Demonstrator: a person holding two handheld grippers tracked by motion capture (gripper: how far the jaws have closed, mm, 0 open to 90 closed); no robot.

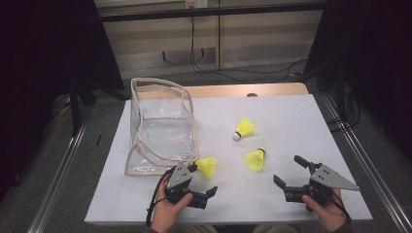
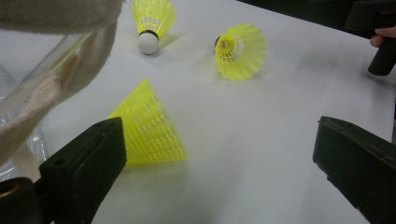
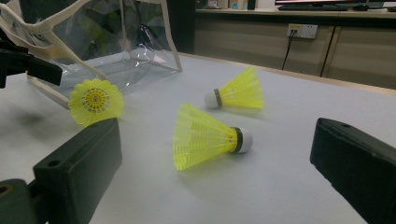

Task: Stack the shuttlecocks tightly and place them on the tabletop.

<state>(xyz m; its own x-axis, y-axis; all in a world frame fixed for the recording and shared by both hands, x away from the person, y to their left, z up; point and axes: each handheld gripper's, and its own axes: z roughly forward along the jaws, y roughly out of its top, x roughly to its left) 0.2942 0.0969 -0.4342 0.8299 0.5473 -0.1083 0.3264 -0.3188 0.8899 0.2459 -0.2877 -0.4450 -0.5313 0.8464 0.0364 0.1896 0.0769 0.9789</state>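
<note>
High view shows my left claw (image 1: pixel 203 180) low on the white bench (image 1: pixel 291 116), with its jaws wide apart and nothing between them. One yellow birdie (image 1: pixel 207 166) lies just past it, right beside the front edge of the see-through bag (image 1: pixel 160 128). From the left gripper view, that birdie (image 2: pixel 148 128) sits close by my left jaw, lying on its side, but I cannot tell if they touch. My right claw (image 1: pixel 289 171) is also wide apart and holds nothing, resting on the bench near the right front corner. A second birdie (image 1: pixel 255 159) lies a little ahead of it, between my two claws. In the right gripper view this second birdie (image 3: pixel 208 136) lies on its side between the jaws but farther out, its white tip pointing to the right of that view. A third birdie (image 1: pixel 245 128) lies farther back, near the middle of the bench. The bag stands open at the left.
</note>
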